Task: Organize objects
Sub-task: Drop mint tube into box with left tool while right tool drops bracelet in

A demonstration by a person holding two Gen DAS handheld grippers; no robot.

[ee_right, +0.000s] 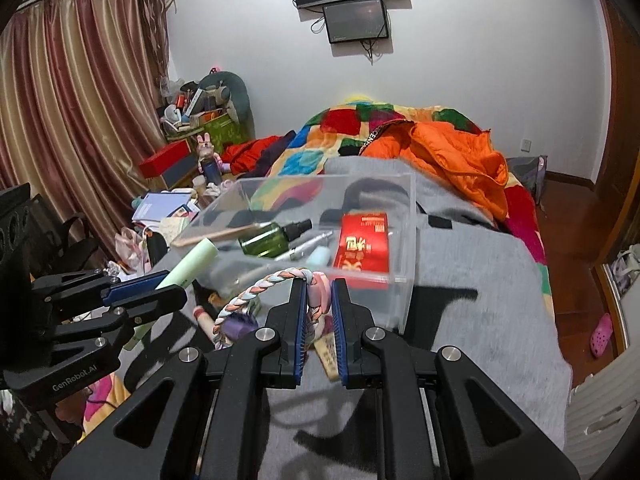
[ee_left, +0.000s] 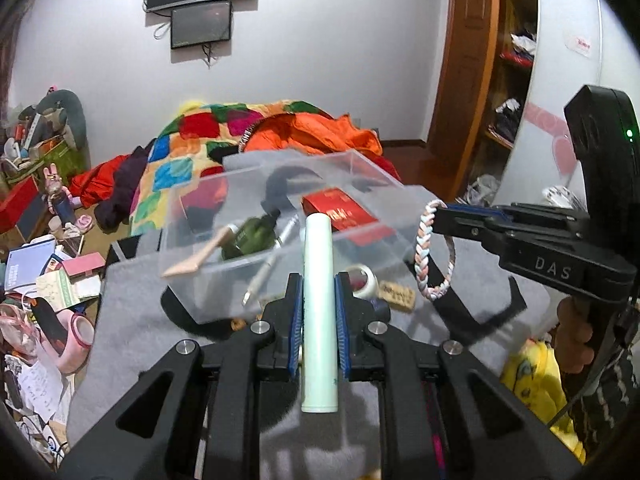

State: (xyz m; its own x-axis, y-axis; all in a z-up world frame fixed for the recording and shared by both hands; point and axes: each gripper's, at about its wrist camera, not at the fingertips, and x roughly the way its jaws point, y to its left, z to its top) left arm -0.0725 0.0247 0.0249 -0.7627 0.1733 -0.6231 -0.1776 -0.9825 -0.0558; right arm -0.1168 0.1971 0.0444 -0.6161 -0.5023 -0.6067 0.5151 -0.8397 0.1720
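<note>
My left gripper (ee_left: 318, 280) is shut on a pale green tube (ee_left: 319, 300), held above the grey cloth just in front of the clear plastic box (ee_left: 188, 216). It also shows in the right wrist view (ee_right: 176, 294), with the tube (ee_right: 188, 264) angled toward the box (ee_right: 408, 220). My right gripper (ee_right: 319, 286) is shut on a braided pastel bracelet (ee_right: 256, 288), held beside the box's near wall; it shows in the left wrist view (ee_left: 438, 218) with the bracelet (ee_left: 424, 256) hanging from it. The box holds a green spray bottle (ee_right: 272, 238), a red packet (ee_right: 362, 246), a pen (ee_right: 308, 246) and a wooden stick (ee_right: 216, 236).
The grey cloth (ee_right: 480, 300) covers the bed's near end. A tape roll (ee_left: 366, 280) and a wooden tag (ee_left: 396, 296) lie on it near the box. An orange jacket (ee_right: 452, 160) and colourful blanket (ee_right: 320, 140) lie behind. Clutter fills the floor at the left (ee_left: 52, 272).
</note>
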